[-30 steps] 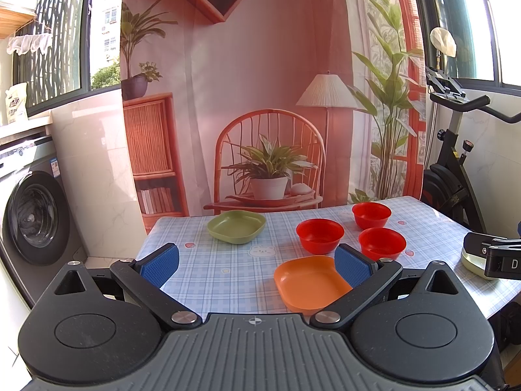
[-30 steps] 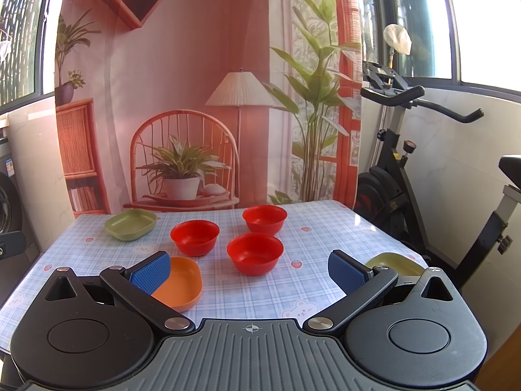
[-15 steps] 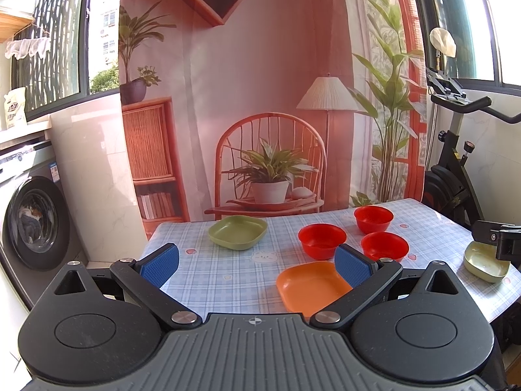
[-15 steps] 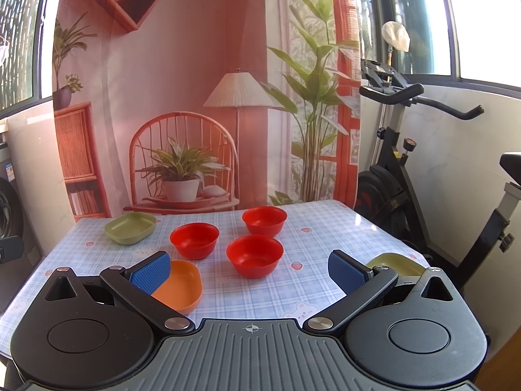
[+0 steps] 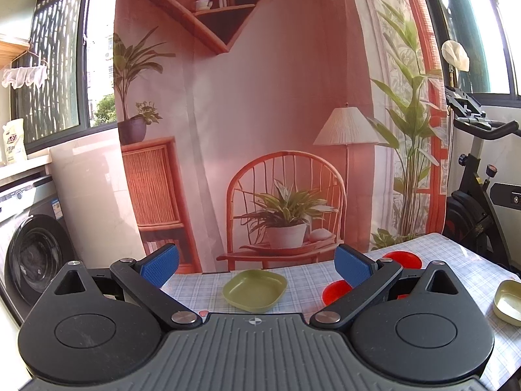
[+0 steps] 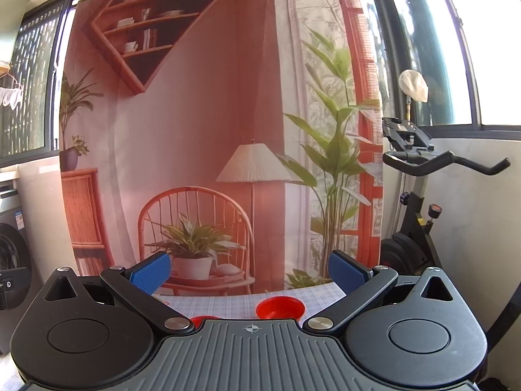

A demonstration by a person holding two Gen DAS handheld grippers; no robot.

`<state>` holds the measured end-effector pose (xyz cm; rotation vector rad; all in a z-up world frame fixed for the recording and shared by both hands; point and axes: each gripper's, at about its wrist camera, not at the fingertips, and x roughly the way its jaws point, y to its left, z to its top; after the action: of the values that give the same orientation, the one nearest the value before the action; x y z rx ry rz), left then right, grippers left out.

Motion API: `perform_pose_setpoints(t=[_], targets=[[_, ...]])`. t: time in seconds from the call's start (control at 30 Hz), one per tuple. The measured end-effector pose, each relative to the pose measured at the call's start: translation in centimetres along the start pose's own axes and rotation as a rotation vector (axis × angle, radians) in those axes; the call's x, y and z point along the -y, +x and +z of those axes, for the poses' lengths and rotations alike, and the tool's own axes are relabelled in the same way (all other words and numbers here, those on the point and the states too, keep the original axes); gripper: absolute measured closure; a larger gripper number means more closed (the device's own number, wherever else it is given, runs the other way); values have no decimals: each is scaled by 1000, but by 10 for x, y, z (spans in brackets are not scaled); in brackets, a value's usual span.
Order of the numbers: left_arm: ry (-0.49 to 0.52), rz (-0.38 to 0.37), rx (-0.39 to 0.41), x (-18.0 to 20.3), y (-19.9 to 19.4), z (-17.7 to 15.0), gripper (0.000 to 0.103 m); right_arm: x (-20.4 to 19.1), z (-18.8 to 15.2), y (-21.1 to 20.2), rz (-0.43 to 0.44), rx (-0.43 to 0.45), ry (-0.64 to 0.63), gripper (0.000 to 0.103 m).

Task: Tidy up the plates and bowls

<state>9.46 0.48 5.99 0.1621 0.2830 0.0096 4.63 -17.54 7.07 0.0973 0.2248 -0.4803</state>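
Observation:
In the left wrist view my left gripper [image 5: 257,268] is open and empty above the near part of the checked table [image 5: 202,285]. A green square plate [image 5: 254,290] lies just beyond its fingers. Two red bowls [image 5: 337,291] [image 5: 402,259] show partly behind the right finger. A yellow-green plate [image 5: 508,300] sits at the table's right edge. In the right wrist view my right gripper [image 6: 249,273] is open and empty, tilted up. A red bowl [image 6: 280,308] and the rim of another [image 6: 203,318] show below it. The orange plate is hidden.
A printed backdrop with chair and plant [image 5: 286,215] hangs behind the table. A washing machine [image 5: 29,251] stands at the left. An exercise bike [image 6: 420,202] stands at the right, close to the table's edge.
Both grippers have tilted upward, so the table and dishes dropped low in both views. The orange plate went out of sight. Both grippers stay open.

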Motion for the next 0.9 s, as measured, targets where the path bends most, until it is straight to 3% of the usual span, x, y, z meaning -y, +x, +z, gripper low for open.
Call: perform_pose_setpoints(t=[0.33, 0.5, 0.9], targets=[[35, 6, -48, -24, 66, 17, 1, -33, 3, 79, 65, -89, -13, 1], [-24, 6, -92, -53, 100, 15, 1, -52, -14, 108, 92, -152, 10, 1], [20, -32, -159, -103, 170, 12, 6, -82, -51, 160, 96, -334, 97, 3]])
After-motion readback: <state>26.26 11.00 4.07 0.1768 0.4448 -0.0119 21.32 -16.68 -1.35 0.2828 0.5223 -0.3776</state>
